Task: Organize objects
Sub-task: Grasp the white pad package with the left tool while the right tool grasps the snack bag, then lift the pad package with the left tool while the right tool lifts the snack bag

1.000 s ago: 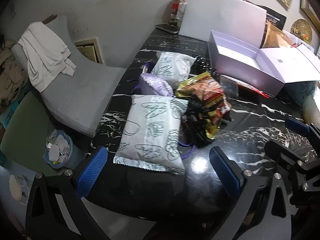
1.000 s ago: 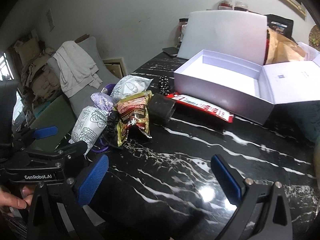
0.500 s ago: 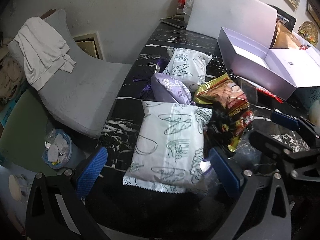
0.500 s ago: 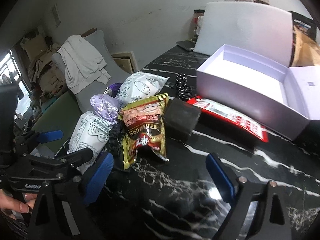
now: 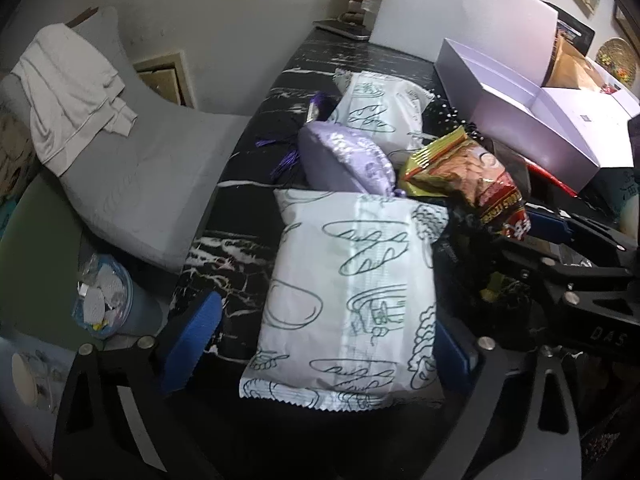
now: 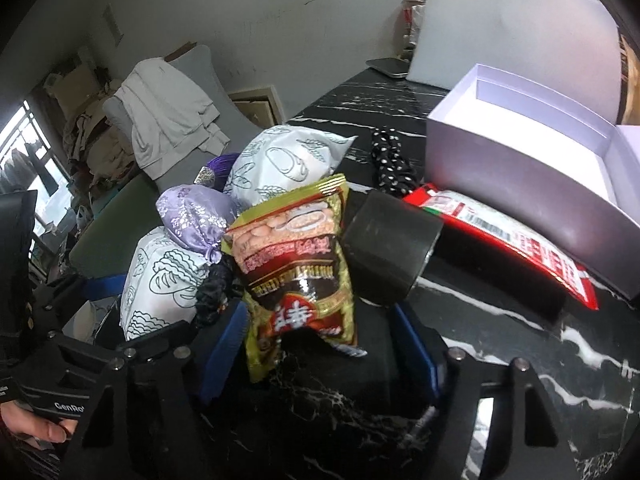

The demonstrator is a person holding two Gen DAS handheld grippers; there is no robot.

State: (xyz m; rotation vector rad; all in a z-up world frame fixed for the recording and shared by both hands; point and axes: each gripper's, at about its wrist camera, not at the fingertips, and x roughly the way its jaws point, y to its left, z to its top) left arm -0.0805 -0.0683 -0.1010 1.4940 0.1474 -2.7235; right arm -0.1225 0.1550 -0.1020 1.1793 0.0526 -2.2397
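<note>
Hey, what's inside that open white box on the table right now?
The white box looks empty: the right wrist view shows only its bare pale floor and inner walls. The strip of floor just behind its near wall is hidden. The red packet lies outside, against that wall.

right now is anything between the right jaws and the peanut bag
No. The peanut bag already sits between the open blue pads of the right gripper. A black tape roll leans against the bag's right side.

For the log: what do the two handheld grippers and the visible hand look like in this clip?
Both the left gripper and the right gripper have black angular frames with silver bolts and blue ribbed finger pads. White lettering "GenRo" marks the left one's body. A bare hand shows, with no sleeve in view.
</note>
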